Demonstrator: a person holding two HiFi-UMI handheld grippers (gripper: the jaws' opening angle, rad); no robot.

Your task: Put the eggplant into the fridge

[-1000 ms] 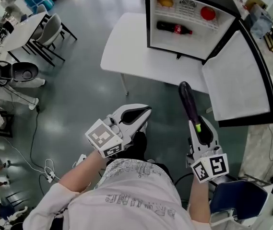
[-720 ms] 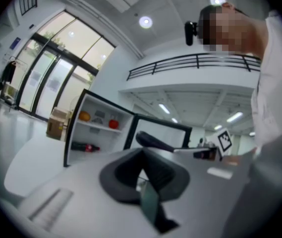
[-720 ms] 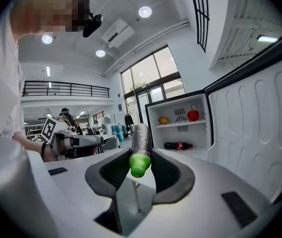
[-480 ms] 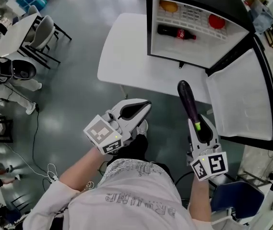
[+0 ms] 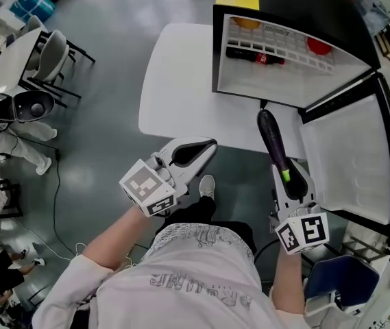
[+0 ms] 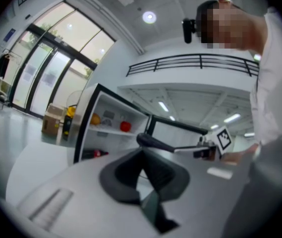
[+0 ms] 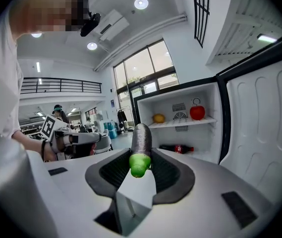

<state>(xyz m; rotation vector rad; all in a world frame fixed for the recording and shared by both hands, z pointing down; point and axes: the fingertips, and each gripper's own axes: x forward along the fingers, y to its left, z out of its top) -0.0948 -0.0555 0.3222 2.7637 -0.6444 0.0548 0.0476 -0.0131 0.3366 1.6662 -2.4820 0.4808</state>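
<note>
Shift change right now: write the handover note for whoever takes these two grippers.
Left gripper: jaws together, empty.
Right gripper: jaws clamped on the eggplant near its green stem end, with the dark end pointing towards the fridge.
Fridge: on the white table, door open. A bottle lies on its floor.
Done: eggplant in hand, door open.
Left: reach in, probably set the eggplant on bare floor beside the bottle, release.

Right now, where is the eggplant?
The eggplant sits right of centre in the head view, gripped at its green stem end by the right gripper, pointing at the open fridge on the white table.
</note>
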